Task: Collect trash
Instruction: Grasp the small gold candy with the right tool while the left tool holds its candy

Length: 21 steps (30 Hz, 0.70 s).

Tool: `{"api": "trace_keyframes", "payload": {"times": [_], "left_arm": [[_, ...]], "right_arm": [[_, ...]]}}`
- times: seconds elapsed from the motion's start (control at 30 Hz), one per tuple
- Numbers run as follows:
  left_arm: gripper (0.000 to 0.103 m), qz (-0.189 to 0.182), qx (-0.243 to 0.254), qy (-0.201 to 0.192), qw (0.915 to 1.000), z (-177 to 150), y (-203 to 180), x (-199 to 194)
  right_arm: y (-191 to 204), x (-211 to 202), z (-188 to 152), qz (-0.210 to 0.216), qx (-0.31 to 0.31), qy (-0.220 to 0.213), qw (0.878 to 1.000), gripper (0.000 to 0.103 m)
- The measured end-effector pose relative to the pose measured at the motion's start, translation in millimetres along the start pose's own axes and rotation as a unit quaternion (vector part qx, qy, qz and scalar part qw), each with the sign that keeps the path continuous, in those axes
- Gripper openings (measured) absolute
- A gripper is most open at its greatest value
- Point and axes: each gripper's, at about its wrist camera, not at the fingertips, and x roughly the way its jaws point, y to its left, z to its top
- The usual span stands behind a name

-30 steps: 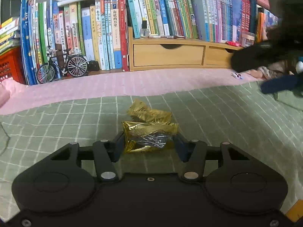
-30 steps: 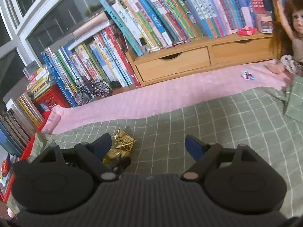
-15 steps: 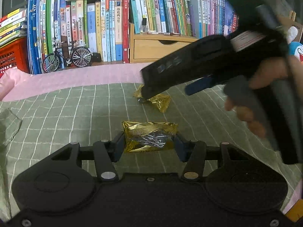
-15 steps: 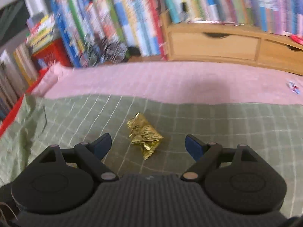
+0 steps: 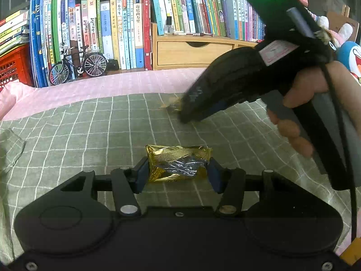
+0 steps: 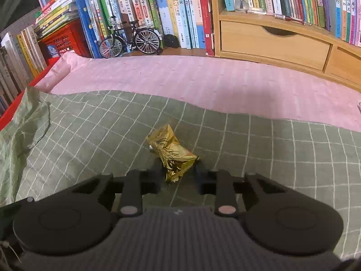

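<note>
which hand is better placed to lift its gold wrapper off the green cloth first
Either, by a hair the left: its tool grips a flat gold wrapper squarely. The right tool pinches only the end of a crumpled wrapper.

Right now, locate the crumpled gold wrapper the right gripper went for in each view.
Left wrist: upper centre, only a blurred gold edge shows beside the right gripper's tip.
Right wrist: centre, crumpled gold wrapper between the fingers.
Shared landmark: model bicycle.

Checked cloth [image 6: 90, 135] overlying striped cloth [image 6: 180, 79]; crumpled wrapper [image 6: 173, 153] on checked cloth; model bicycle [image 6: 130, 38], books [image 6: 169, 11], drawer unit [image 6: 270, 43] behind.
</note>
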Motion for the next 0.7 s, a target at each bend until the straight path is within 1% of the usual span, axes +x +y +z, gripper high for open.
{"api": "trace_keyframes", "payload": {"times": [0.07, 0.3, 0.43, 0.7], "left_arm": [[0.051, 0.0, 0.001, -0.002, 1.0, 1.4, -2.0, -1.6], [0.051, 0.001, 0.008, -0.01, 0.9999, 1.7, -11.7, -18.9], [0.051, 0.002, 0.014, -0.016, 0.9998, -1.4, -18.4, -34.6], [0.051, 0.0, 0.024, -0.029, 0.9993, -11.3, -26.5, -71.3]], "right_arm": [[-1.6, -7.4, -2.8, -0.003, 0.008, -0.005, 1.0, 0.013], [0.5, -42.9, -17.5, 0.018, 0.02, -0.024, 0.999, 0.012], [2.4, -69.0, -28.7, 0.027, 0.02, -0.036, 0.999, 0.012], [7.8, -113.4, -52.3, 0.031, 0.015, -0.055, 0.998, 0.012]]}}
